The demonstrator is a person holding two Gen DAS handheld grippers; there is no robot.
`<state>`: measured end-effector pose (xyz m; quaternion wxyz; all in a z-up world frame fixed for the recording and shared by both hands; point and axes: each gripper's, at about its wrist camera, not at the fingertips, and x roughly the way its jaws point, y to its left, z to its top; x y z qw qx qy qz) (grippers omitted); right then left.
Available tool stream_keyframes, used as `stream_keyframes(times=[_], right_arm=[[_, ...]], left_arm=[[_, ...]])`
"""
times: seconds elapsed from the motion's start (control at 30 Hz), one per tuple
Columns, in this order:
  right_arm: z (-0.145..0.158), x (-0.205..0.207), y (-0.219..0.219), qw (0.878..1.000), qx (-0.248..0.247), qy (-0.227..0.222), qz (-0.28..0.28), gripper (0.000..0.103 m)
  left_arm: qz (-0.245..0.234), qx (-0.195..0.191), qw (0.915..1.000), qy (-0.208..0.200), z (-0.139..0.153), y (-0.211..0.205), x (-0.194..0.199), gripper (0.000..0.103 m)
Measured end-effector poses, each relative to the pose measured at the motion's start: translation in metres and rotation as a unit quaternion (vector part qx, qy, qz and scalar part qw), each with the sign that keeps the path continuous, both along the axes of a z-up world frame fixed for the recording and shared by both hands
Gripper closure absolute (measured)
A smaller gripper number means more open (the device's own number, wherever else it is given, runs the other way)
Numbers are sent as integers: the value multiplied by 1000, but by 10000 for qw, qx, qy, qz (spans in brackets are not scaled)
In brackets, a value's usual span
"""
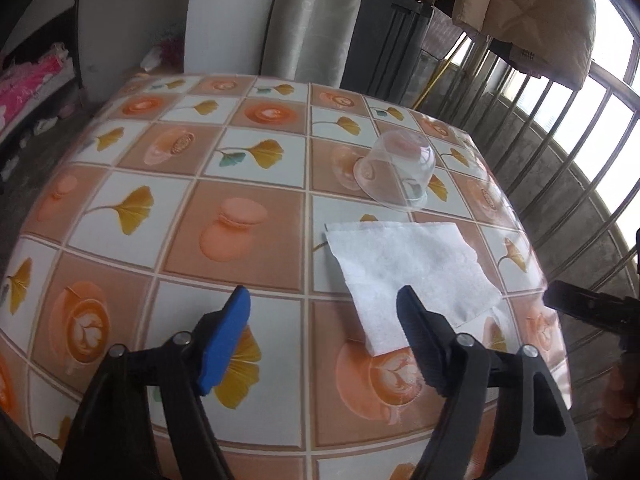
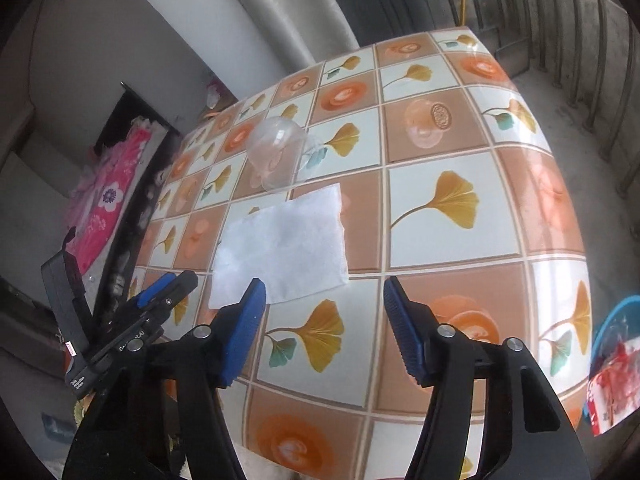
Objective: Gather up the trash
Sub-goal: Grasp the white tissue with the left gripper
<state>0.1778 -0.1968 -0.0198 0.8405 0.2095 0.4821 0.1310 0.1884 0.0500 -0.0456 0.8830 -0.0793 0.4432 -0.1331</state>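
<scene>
A white paper napkin lies flat on the tiled-pattern table. A clear plastic cup lies on its side just beyond it. My left gripper is open and empty above the table, its right finger over the napkin's near edge. In the right wrist view the napkin and the cup lie ahead to the left. My right gripper is open and empty just short of the napkin. The left gripper shows at the left.
A blue basin holding red-and-white wrappers sits on the floor to the right of the table. A metal railing runs behind the table. A pink cloth lies at the left. The right gripper's tip shows at the right.
</scene>
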Motion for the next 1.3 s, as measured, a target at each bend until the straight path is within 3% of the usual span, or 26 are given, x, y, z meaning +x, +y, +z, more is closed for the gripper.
stream_keyframes(times=[0.07,0.2,0.33,0.6,0.73,0.83,0.9,1.0,1.07,1.13,1.23,1.3], right_arm=[[-5,5,5,10000,-44,12,8,58],[-15,12,13,10000,-34,40,76,80],[-27,18,24,9995,-155,117,256,96],[-35,16,25,9991,-102,114,391,102],[-38,17,19,9991,118,141,382,103],[-37,16,18,9990,132,147,390,103],[-34,16,18,9989,34,134,437,102],[-20,15,11,9989,5,-63,455,98],[-7,19,4,9990,13,-238,388,90],[3,27,0,9987,-11,-392,315,73],[20,44,4,9974,-104,-661,272,57],[31,58,15,9955,-201,-847,372,50]], left_arm=[[-27,-408,9987,293,-11,3,3,44],[0,-802,9962,329,-14,5,0,55],[-150,-1479,9871,602,-20,5,3,61],[-124,-2132,9736,807,-27,2,12,63],[-85,-1830,9807,678,-24,-8,15,68],[-48,-1090,9929,467,-21,-21,15,87],[-96,-739,9966,346,-20,-26,16,99],[-182,-258,9995,78,-16,-31,12,102],[-175,-39,9998,-87,-14,-30,10,102],[-178,143,9995,-195,-12,-29,8,102],[-197,385,9987,-284,-11,-28,7,102],[-205,548,9977,-349,-11,-28,5,102]])
